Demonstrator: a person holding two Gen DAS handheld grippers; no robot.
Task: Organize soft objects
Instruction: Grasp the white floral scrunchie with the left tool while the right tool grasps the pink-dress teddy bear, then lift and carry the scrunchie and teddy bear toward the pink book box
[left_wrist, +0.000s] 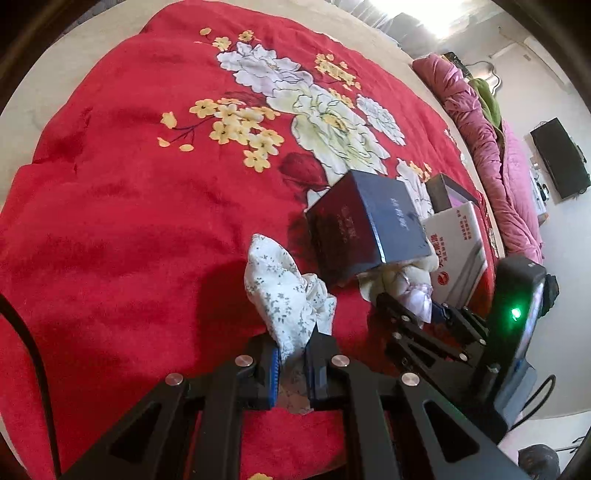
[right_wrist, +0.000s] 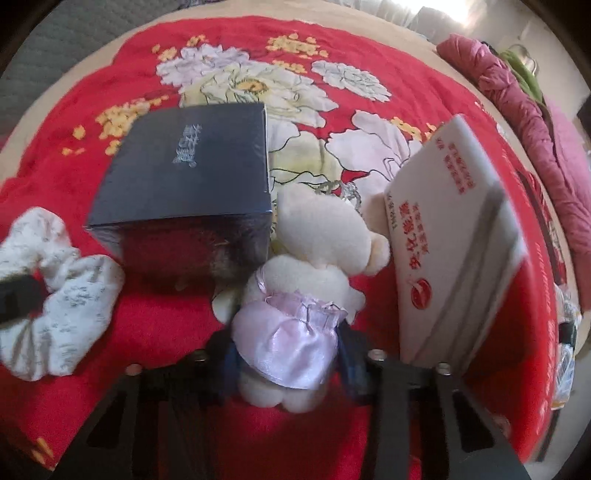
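My left gripper (left_wrist: 291, 363) is shut on a white floral scrunchie (left_wrist: 286, 291), held just above the red flowered blanket (left_wrist: 129, 221). The scrunchie also shows at the left of the right wrist view (right_wrist: 55, 295). My right gripper (right_wrist: 288, 354) is shut on a cream plush bear in a lilac satin skirt (right_wrist: 295, 295), gripped at the skirt and legs, its head pointing away. The bear sits between a dark blue box (right_wrist: 184, 184) and a white box with red print (right_wrist: 450, 236). In the left wrist view the right gripper (left_wrist: 417, 314) and bear (left_wrist: 399, 280) are at the right.
The dark blue box (left_wrist: 365, 229) and white box (left_wrist: 458, 251) stand on the blanket, with a small dark open box (left_wrist: 447, 192) behind. Pink and green bedding (left_wrist: 491, 147) is piled along the bed's far right edge. A dark screen (left_wrist: 561, 158) stands beyond.
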